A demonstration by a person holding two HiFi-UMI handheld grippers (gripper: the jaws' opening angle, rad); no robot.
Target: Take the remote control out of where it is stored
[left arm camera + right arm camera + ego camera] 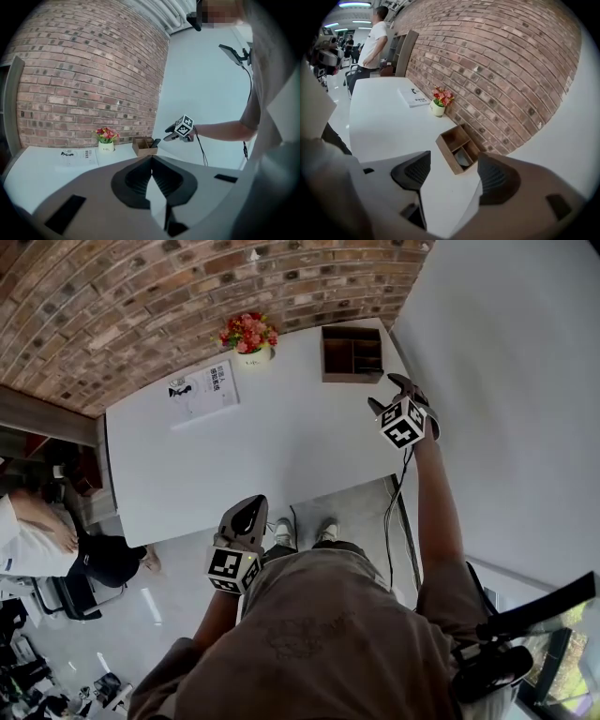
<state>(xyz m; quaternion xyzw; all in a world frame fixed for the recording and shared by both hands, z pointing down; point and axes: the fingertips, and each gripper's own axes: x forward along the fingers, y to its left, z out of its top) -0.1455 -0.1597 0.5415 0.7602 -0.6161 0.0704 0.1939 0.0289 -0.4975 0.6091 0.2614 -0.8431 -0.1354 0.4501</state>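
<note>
The brick wall (497, 61) stands ahead of both my tongs, with the white worktop (281, 446) running up against it. My left tongs (151, 159) are pressed together with nothing in them, low over the near edge of the worktop and well apart from everything on it. My right tongs (388, 394) are spread wide and empty, hanging above the far right corner and tilted down toward the wooden box (446, 151) just beyond their tips. A booklet (203, 390) lies well to the left of the right tongs. A small pot of flowers (248, 334) sits between it and the box. The remote control (155, 142) is in the box, leaning out of a small compartment at the end nearest my right tongs.
</note>
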